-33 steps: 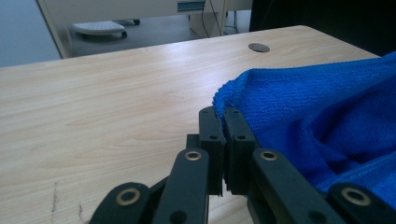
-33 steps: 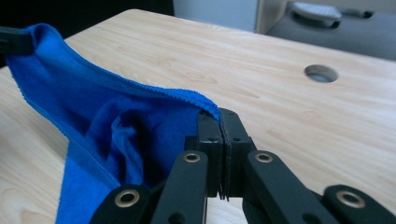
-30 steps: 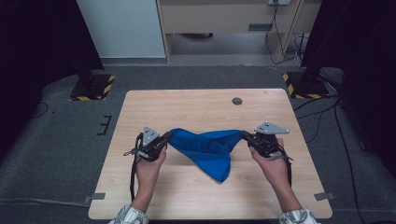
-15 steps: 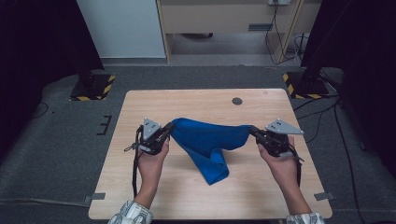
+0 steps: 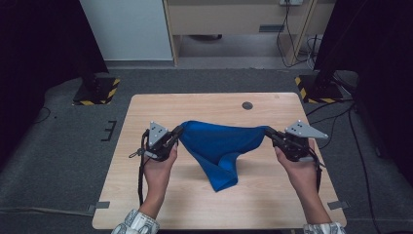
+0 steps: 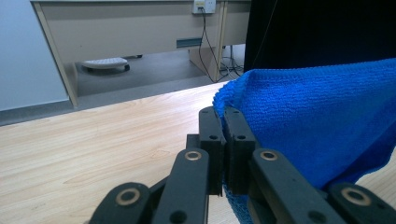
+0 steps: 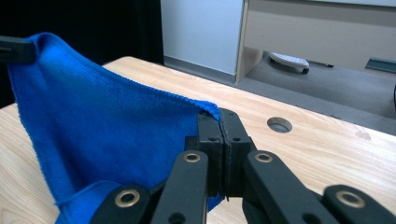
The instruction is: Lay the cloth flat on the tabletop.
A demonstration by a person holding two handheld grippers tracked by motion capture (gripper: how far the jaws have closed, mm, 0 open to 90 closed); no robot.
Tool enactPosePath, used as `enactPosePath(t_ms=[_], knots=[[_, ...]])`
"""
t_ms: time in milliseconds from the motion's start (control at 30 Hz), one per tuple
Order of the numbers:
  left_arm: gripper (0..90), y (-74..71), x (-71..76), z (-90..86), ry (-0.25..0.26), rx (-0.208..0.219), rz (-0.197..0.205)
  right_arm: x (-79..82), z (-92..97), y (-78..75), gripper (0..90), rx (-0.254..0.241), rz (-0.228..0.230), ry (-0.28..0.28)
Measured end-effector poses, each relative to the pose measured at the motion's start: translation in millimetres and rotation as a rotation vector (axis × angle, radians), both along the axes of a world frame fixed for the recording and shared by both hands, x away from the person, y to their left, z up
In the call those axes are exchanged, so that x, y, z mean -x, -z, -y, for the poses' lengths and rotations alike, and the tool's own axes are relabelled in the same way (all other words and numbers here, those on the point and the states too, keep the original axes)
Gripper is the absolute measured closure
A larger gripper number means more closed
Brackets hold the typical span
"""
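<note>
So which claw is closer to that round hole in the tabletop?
Right. The right claw pinches the blue cloth just below and to the right of the hole. The left claw grips the cloth's other corner, farther off on the left.

Light wooden table (image 5: 146,195) on grey carpet floor (image 5: 58,161), with round cable hole (image 5: 247,105) toward 1 o'clock. Beyond, at 12 o'clock, beige desk (image 5: 234,17) with cables (image 5: 287,39) hanging beneath, beside pale wall panel (image 5: 126,29) at 11 o'clock. Black stands with yellow-black striped bases at 10 o'clock (image 5: 97,92) and 2 o'clock (image 5: 316,90). Dark curtains (image 5: 34,58) on both sides. Even, soft lighting.
</note>
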State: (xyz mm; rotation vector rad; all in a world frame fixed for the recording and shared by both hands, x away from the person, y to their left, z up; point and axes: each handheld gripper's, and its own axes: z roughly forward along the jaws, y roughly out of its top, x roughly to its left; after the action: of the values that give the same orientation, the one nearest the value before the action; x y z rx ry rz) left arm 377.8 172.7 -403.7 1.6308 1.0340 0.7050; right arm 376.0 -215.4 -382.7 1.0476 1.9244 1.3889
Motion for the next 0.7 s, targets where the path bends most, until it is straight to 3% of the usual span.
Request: enactPosePath(t_ms=[200, 533, 700], knots=[[87.2, -3.6, 5.1, -0.2, 0.010, -0.006, 0.020, 6.4, 4.3, -6.6, 89.0, -0.020, 0.021, -0.022], [87.0, -10.0, 7.6, -0.4, 0.016, 0.002, 0.042, 12.1, 5.5, -14.6, 89.0, -0.009, 0.042, -0.035], [87.0, -17.7, 16.1, 2.0, 0.030, -0.008, 0.067, 17.8, 10.0, -21.6, 89.0, -0.020, 0.055, -0.034]])
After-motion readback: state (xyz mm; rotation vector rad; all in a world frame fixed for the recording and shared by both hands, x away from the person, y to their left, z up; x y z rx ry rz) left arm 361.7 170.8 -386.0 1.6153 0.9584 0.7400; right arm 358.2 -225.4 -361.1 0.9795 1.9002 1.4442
